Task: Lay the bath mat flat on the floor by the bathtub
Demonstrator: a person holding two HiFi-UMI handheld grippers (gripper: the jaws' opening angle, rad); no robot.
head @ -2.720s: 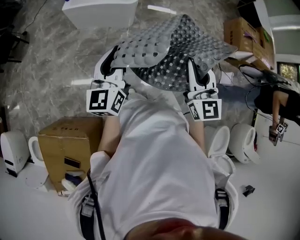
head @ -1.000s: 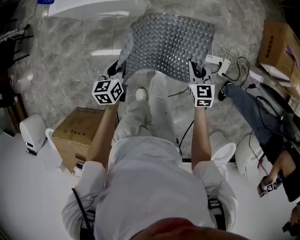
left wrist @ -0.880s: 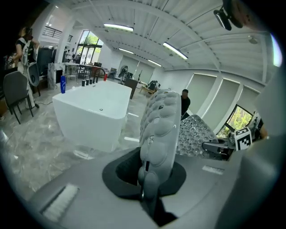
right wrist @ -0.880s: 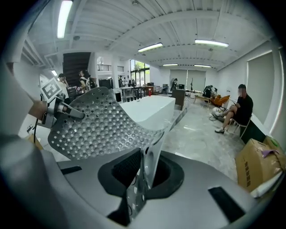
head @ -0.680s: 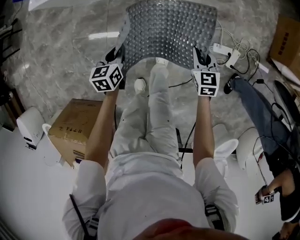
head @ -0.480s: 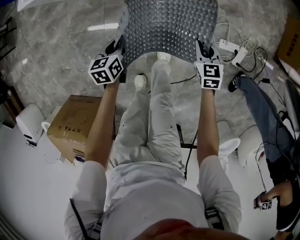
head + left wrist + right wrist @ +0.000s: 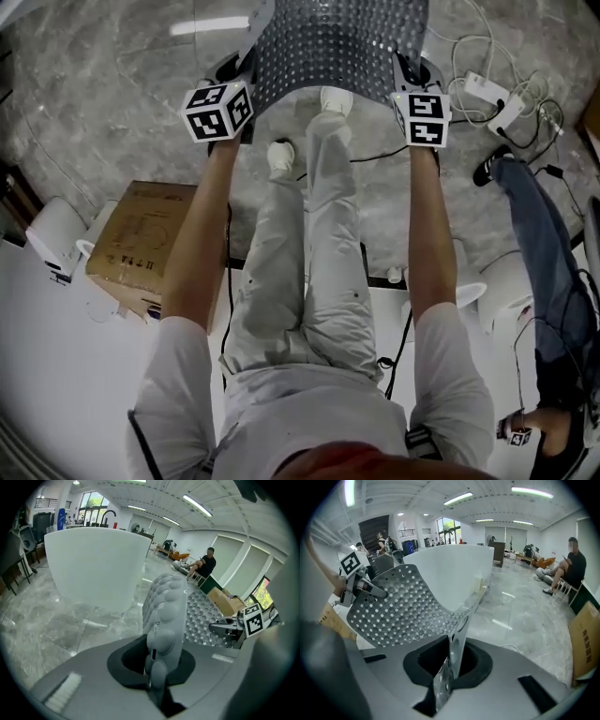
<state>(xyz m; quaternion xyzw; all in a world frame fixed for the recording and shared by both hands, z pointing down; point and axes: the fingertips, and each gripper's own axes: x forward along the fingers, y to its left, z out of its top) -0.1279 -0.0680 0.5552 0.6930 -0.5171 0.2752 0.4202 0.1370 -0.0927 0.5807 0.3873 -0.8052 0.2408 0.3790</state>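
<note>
The bath mat [image 7: 337, 47] hangs at twelve o'clock, facing the bathtub [image 7: 93, 569]. The left gripper [image 7: 232, 70] at eleven and the right gripper [image 7: 412, 67] at one each clamp a near corner. It looks light and floppy (studded, likely grippy) — corner holds should suit spreading it.

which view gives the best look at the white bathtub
The left gripper view: the white bathtub fills its upper left, wall and rim in plain sight. The right gripper view shows it partly behind the grey perforated bath mat. The head view shows none of it clearly.
</note>
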